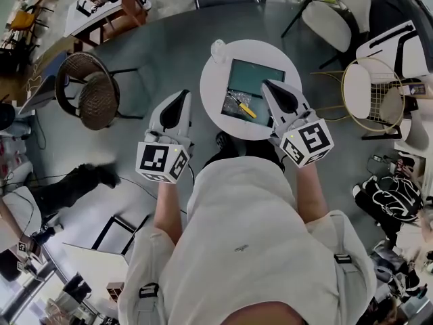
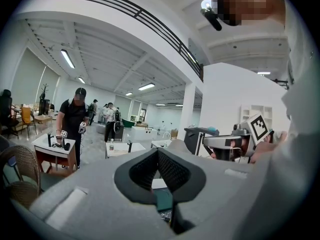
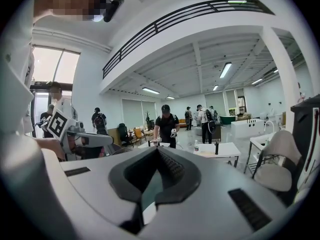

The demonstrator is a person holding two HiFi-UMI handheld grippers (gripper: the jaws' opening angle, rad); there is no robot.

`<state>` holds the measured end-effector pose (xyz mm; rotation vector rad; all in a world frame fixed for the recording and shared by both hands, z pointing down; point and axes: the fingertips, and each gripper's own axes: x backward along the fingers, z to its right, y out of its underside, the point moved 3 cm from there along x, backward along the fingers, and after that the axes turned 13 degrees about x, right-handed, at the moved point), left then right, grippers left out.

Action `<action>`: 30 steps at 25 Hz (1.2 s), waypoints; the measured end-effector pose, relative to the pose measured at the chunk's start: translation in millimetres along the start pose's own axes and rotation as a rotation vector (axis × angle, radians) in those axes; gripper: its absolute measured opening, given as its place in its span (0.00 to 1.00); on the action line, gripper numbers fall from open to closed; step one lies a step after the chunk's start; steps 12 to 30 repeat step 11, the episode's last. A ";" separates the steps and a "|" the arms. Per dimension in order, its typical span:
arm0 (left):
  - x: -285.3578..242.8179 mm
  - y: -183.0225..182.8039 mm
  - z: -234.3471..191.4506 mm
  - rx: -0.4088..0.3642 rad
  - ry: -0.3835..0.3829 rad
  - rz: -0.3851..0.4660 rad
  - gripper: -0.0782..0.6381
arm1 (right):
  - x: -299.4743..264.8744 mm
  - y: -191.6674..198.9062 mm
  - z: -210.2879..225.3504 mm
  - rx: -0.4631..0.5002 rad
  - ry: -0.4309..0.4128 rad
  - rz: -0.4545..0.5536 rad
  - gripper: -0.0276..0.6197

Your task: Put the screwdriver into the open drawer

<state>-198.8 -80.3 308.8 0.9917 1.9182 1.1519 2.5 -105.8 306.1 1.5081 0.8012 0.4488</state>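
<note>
Pads pressed together on nothing, my left gripper (image 2: 158,153) hangs well left of the open drawer (image 1: 256,76), off the round table (image 1: 213,90) that bears it, while my right gripper (image 3: 159,153), likewise closed and empty, hovers over the drawer's right edge. The yellow-handled screwdriver (image 1: 246,109) appears to lie inside the drawer's near end, as the task wants, so no grasp seems called for. Only the head view shows drawer and tool; both gripper views look past them to people (image 3: 165,121) standing beyond
</note>
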 end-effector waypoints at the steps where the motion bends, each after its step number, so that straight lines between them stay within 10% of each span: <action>1: -0.3 -0.1 0.1 0.000 0.001 -0.001 0.12 | 0.0 -0.2 0.0 0.000 0.000 -0.001 0.05; 30: -1.2 -0.7 0.4 0.000 0.007 0.000 0.12 | -0.1 -0.2 -1.5 0.008 -0.002 -0.011 0.05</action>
